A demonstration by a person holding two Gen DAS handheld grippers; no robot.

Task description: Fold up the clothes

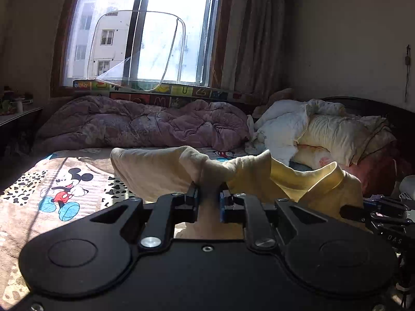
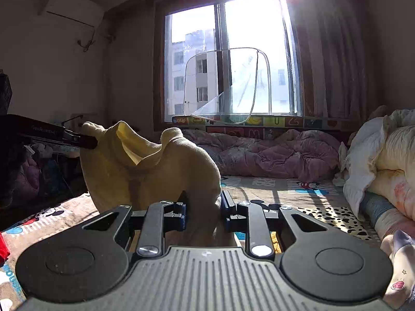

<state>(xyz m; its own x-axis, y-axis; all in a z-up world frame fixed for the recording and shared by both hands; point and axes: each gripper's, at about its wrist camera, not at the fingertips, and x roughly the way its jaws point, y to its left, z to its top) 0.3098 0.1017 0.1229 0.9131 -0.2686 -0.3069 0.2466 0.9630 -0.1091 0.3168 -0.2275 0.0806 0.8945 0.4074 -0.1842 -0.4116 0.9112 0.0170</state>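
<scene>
Far left wall: AC unit (image 2: pixel 71 5) high up, side table (image 1: pixel 18 115) w/ small stuff below, too dim to ID. Bed sheet w/ cartoon-mouse print (image 1: pixel 64 191) covers near-left to mid, sunlit stripes across it. Yellow collared shirt (image 1: pixel 166 168) is lifted above the sheet, mid-scene, strung btw both grippers, sagging in the middle; collar (image 1: pixel 311 178) shows on its right side in left wrist view. Left gripper (image 1: pixel 209 199) clenched on a bunched fold of the shirt, fabric squeezed btw blue pads, jaws nearly together. In right wrist view the left gripper (image 2: pixel 88 141) comes in from left edge, tip buried in shirt's upper left corner. Right gripper (image 2: pixel 203 216) also grasping the shirt (image 2: pixel 155 171), thick wad of cloth filling the gap btw its pads, jaws a bit wider apart than the left's. Far mid: window (image 2: pixel 233 59) w/ strong glare, clear curved plastic panel (image 1: pixel 135 49) leaning on the sill, alphabet foam mat (image 1: pixel 160 94) standing along the wall below. Purple quilt (image 1: pixel 145 124) crumpled along far edge of bed. Right of window: curtain (image 1: pixel 256 39). Far right: heap of white/cream bedding (image 1: pixel 324 132) by dark headboard (image 1: pixel 376 108). Near right corner in right wrist view: socked foot (image 2: pixel 399 264).
</scene>
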